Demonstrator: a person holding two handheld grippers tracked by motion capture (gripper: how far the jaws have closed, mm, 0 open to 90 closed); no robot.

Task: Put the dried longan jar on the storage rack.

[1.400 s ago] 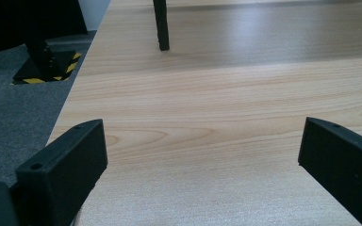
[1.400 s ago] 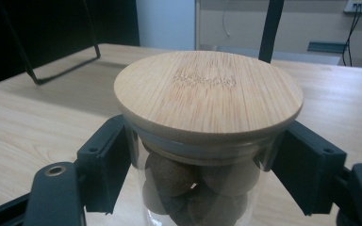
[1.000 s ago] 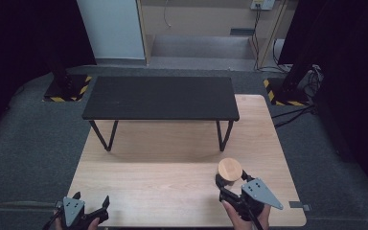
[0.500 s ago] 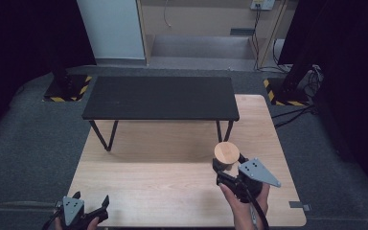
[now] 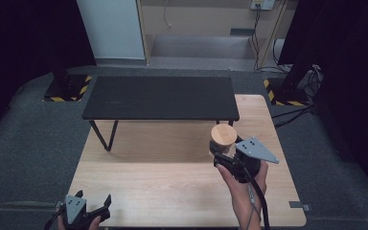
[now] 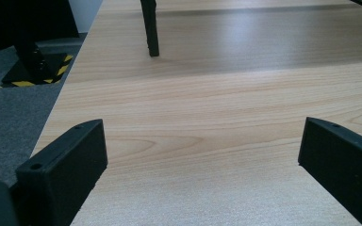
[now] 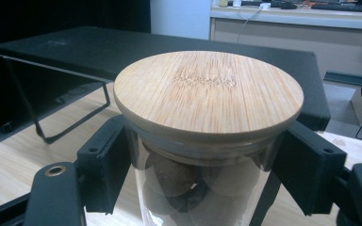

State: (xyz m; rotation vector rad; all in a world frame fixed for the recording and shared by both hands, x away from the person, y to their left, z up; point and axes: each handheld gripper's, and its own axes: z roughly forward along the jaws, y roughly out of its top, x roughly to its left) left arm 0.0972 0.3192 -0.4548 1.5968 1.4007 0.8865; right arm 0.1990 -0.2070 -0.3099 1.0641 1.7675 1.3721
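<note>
Jar (image 7: 202, 188) with a bamboo lid (image 5: 224, 135) sits clamped just under that lid between the right gripper's (image 5: 226, 152) 2 jaws, apparently lifted near the wooden table's (image 5: 172, 177) right edge, probably bound for the black bench (image 5: 158, 98). Left gripper (image 5: 93, 207) waits wide apart at the near left corner.

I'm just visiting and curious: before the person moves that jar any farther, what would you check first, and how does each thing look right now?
1. Right hand-held gripper closed on the glass jar, jaws on both sides just under the lid: ok.
2. Bamboo lid seated flat: ok.
3. Jar upright: ok.
4. Left hand-held gripper open, holding nothing, at the wooden table's near edge, well away from the jar: ok.
5. Top of the black shelf bare, if that's the destination: ok.
6. Jar off the table: cannot tell.
</note>
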